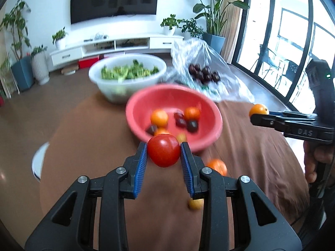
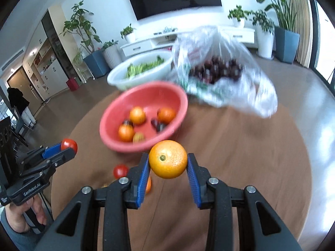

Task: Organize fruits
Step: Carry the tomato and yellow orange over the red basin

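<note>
My left gripper (image 1: 164,153) is shut on a red tomato (image 1: 163,150), held above the brown table just short of the pink bowl (image 1: 134,106). My right gripper (image 2: 168,163) is shut on an orange (image 2: 168,159), also lifted near the pink bowl's (image 2: 108,123) front rim. The bowl holds several oranges (image 2: 137,115) and dark plums (image 2: 158,125). Each gripper shows in the other's view: the right gripper (image 1: 256,116) with its orange (image 1: 259,109) at the right, the left gripper (image 2: 68,148) with its tomato (image 2: 69,144) at the left.
A white bowl of green vegetables (image 1: 127,71) stands behind the pink bowl. A clear plastic bag of dark plums (image 1: 204,73) lies at the back right. Loose on the brown tablecloth (image 2: 240,156) lie a tomato (image 2: 120,171), an orange (image 1: 217,166) and a small yellow fruit (image 1: 195,204).
</note>
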`<state>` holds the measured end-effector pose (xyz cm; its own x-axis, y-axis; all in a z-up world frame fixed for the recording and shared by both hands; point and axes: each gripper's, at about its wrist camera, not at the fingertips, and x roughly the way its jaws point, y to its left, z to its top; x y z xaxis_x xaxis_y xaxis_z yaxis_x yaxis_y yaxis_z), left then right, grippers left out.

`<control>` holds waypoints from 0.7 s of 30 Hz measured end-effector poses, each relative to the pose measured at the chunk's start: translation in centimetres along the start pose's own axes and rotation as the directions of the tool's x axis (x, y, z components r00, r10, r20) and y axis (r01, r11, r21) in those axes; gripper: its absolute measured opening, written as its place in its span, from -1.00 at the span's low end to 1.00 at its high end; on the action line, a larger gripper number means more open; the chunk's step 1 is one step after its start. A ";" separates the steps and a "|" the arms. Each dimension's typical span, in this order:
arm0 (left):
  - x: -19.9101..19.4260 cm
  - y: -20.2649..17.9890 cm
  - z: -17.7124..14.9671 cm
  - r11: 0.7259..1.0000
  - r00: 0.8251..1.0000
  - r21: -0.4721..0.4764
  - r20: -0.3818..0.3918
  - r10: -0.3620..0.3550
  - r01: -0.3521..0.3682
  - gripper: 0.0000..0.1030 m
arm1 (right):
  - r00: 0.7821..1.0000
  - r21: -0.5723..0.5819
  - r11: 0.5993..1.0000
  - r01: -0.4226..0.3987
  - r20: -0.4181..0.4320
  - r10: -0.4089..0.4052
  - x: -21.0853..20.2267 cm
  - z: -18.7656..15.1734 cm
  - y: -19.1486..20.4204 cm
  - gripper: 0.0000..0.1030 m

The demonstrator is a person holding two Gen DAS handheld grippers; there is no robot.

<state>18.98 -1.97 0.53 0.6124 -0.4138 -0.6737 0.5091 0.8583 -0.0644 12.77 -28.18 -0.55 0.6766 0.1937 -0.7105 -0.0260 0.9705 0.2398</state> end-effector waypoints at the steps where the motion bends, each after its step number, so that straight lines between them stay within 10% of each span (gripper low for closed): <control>1: 0.4 0.2 1.1 1.000 1.000 0.010 0.003 -0.001 0.001 -0.42 | 1.000 -0.009 1.000 0.001 0.009 -0.001 0.1 1.0 0.1 -0.27; 9: 6.2 1.2 6.2 0.998 0.998 0.048 -0.052 -0.025 0.027 -0.42 | 1.000 -0.092 0.996 -0.016 0.017 0.017 3.6 5.4 2.6 -0.27; 21: 13.5 0.6 4.6 0.993 0.984 0.063 -0.153 -0.088 0.098 -0.42 | 0.990 -0.183 0.983 -0.019 -0.138 -0.006 11.0 4.5 3.9 -0.27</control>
<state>30.36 -8.48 -5.21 0.4653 -0.4362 -0.7702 0.6040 0.7926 -0.0840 23.44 -22.96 -4.42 0.5683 0.2055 -0.7967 -0.1729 0.9765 0.1286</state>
